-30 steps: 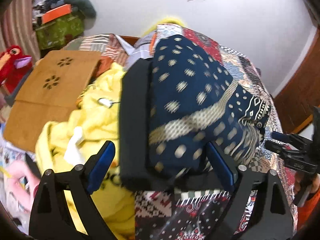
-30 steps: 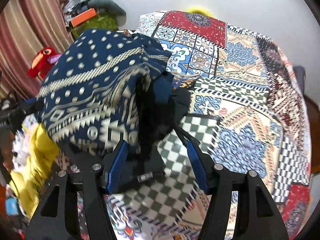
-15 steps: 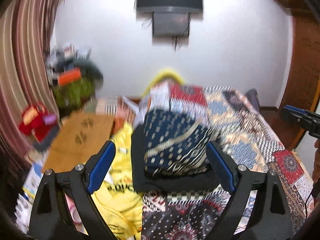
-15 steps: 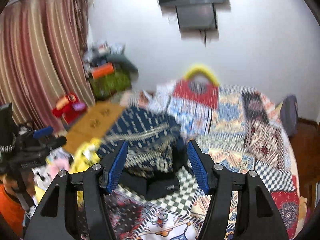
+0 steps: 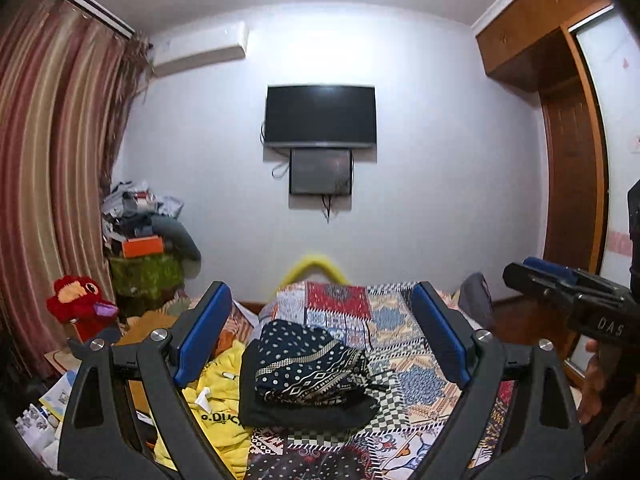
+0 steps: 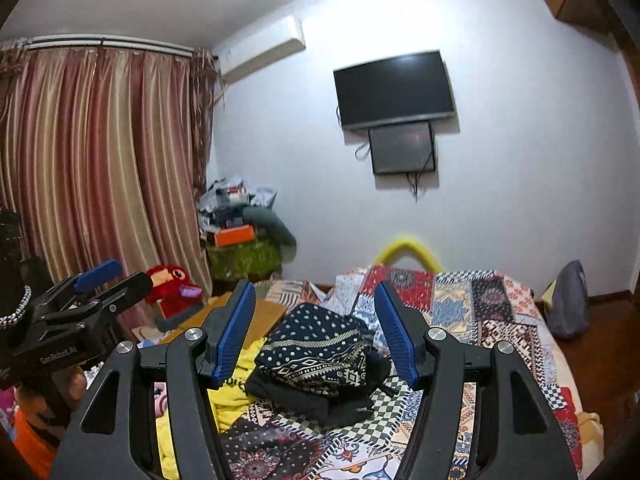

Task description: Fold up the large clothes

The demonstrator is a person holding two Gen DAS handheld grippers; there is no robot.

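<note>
Yellow garment (image 5: 218,404) beside stack (image 5: 308,376) (touching).

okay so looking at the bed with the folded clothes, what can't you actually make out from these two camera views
- Black garment: left wrist view, mostly covered by the navy patterned garment folded on top.
- Yellow garment: its print is cut short by the black garment and the left gripper.
- Shelf clutter: right wrist view, too small to identify.
- Person: only a hand at the frame edge.

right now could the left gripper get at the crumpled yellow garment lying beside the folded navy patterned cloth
Probably yes. The left gripper is open and empty, and the crumpled yellow garment lies uncovered on the patchwork bedspread, left of the folded navy patterned cloth. Nothing blocks a downward reach.
</note>
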